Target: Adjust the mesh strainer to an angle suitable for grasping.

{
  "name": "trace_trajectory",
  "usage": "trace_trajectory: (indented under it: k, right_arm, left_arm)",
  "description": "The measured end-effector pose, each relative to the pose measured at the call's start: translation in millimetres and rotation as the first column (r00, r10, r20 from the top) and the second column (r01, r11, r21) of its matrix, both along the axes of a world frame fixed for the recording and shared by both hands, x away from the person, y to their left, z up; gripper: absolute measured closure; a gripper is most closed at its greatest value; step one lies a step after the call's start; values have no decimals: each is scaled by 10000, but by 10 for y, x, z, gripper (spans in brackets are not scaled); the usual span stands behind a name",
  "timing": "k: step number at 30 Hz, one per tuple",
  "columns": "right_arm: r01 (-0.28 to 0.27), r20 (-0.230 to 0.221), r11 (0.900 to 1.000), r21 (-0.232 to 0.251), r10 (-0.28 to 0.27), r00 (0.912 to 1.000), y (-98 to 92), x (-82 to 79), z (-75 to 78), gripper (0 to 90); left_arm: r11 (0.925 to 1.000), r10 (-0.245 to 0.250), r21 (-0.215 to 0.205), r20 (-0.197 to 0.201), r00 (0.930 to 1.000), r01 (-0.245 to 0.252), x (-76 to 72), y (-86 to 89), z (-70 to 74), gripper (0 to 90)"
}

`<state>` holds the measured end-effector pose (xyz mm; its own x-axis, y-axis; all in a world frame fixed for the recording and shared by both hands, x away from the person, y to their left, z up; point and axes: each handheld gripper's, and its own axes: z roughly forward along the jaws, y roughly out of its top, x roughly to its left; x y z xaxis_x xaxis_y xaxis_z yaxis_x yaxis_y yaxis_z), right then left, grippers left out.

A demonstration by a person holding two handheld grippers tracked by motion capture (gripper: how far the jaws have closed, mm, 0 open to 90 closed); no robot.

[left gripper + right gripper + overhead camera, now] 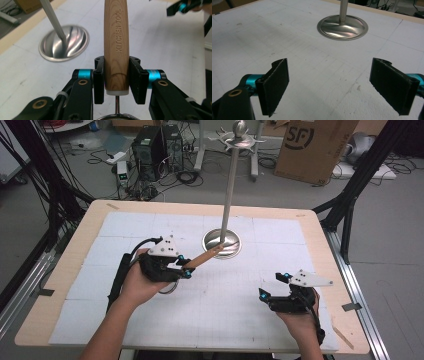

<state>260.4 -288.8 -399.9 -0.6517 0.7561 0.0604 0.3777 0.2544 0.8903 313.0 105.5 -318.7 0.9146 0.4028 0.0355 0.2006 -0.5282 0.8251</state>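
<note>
left claw (186,268): clamped tight on the wooden handle (202,258), pads squeezing both sides near its butt end, held up off the counter (65,270)
left hand (137,282): wrapped round the claw body from behind, forearm coming in from the bottom edge
wooden handle: pale wood, "KITCHEN TOOL" stamped along it in the left gripper view (116,47), pointing away from the claw toward the stand, far tip just over the rim of the stand's base
metal bit under the handle (116,103): thin steel stem plus a curved rim below the butt end, too cropped to tell what kind of utensil
stand base (222,243): shiny round steel dish, sitting on the white mat (125,230) about mid-counter
stand pole (230,195): straight up from the base, ball and hook arms at the top (241,137)
right claw (274,286): wide open, nothing between the pads (275,85), hanging low over the mat, well apart from the handle
right hand (300,307): gripping the claw body near the counter's right front
background: cardboard box (312,145) and computer towers (157,145) on the floor behind
</note>
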Motion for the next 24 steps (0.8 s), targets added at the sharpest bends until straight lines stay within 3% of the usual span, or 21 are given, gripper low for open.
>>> trace_trajectory:
  k: [6,12,20,24]
  right_arm:
    - [21,22,10000,13,-21,10000,-2,-7,8,149]
    - [-1,9,10000,44,0,10000,-6,-3,5,149]
    - [58,36,9999,90,-59,10000,-22,-6,11,149]
    - [60,33,9999,90,-60,10000,-25,-5,9,149]
  left_arm:
    - [9982,-337,-494,191,9993,346,63,14,252,686]
    - [9863,-924,-1361,141,9956,934,171,54,562,686]
    - [9841,-927,-1471,542,9942,997,257,84,873,686]
    - [9761,-1220,-1744,537,9911,1297,325,91,964,686]
